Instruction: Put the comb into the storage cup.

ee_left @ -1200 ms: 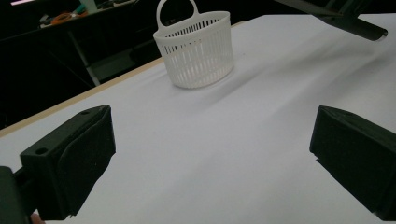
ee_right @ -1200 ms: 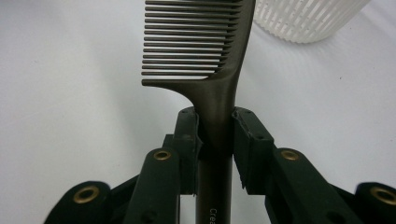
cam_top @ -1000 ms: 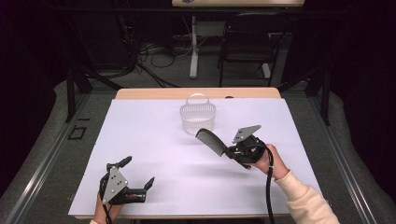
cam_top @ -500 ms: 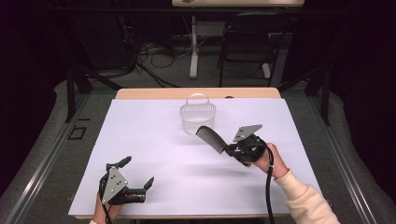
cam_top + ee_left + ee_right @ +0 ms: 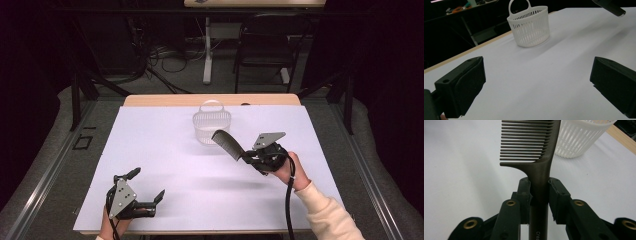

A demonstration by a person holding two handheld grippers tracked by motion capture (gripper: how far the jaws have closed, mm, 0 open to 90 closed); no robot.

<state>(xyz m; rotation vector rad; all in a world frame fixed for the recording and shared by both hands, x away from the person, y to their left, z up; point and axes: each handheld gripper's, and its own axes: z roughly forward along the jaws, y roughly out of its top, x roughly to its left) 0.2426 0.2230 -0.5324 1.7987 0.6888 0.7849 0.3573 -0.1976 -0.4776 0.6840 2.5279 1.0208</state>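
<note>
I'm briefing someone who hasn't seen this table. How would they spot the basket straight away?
Look at the white sheet that covers the table, and go to its far edge, near the middle. There stands the basket, small, round and white, with slatted walls and a loop handle. The dark comb held in the right gripper just in front of it is the only other loose thing, so the basket's pale colour sets it apart.

Dark wide-toothed comb [image 5: 227,144] held above the table near an upright white slatted basket [image 5: 212,125]

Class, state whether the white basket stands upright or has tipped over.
Upright: the white basket rests on its base, handle on top, open rim upward.
</note>
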